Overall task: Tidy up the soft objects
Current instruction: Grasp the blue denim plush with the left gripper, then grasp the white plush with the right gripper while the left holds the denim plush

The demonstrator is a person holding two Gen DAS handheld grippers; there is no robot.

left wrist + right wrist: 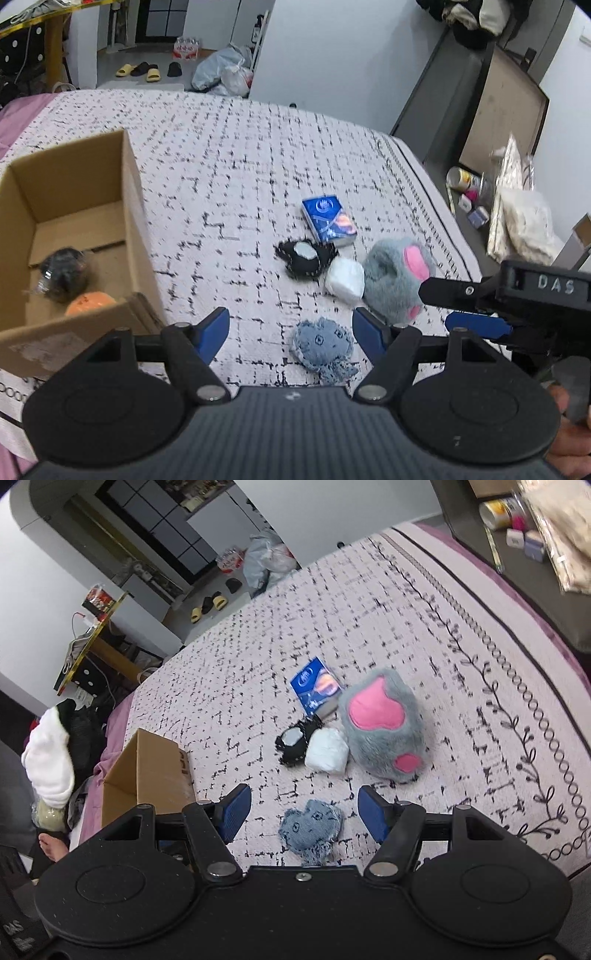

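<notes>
A small blue denim plush (321,347) (312,830) lies on the patterned bedcover close below both grippers. My left gripper (291,328) hangs open above it, touching nothing. My right gripper (304,812) is open too, with its fingers either side of the plush but above it; it reaches in from the right in the left wrist view (458,306). Beyond lie a grey furry paw with pink pads (399,277) (384,723), a white soft bundle (345,278) (327,755), a black pouch (304,258) (293,744) and a blue packet (328,221) (316,690).
An open cardboard box (129,206) (155,771) sits on the bed to the left, holding a dark wrapped ball (62,277) and an orange item (90,301). A dark bedside surface (480,206) with cans and bags lies to the right. A bare foot (51,843) shows beside the bed.
</notes>
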